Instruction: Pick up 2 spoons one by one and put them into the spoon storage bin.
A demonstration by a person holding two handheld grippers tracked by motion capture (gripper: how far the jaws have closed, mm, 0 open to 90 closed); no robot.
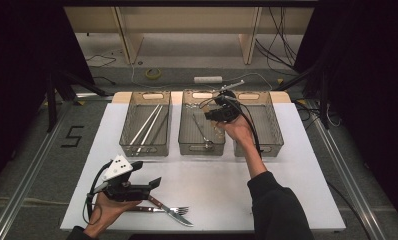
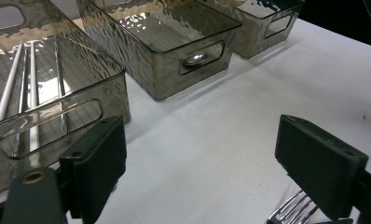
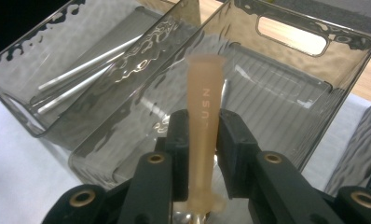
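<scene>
Smoky clear plastic: three bins stand in a row at the far side of the white table (image 1: 297,165)
Right gripper (image 1: 218,115): above the middle bin (image 1: 187,135), roughly 12 o'clock from the table's middle; its jaws pinch a beige handle (image 3: 204,126) that stands upright between the pads
Beige handle: printed letters run down its length; a shiny metal end shows just below the jaws, at 6 o'clock in the right gripper view
Middle bin: a spoon (image 2: 194,58) lies inside, its bowl seen through the handle slot
Left bin (image 1: 129,135): long silver chopsticks (image 1: 147,125)
Right bin (image 1: 274,130): at 3 o'clock of the middle one
Left gripper (image 1: 154,183): near edge, about 7 o'clock, jaws spread wide, nothing between them
Fork (image 1: 179,210) and knife (image 1: 173,212): on the table just beside the left gripper
</scene>
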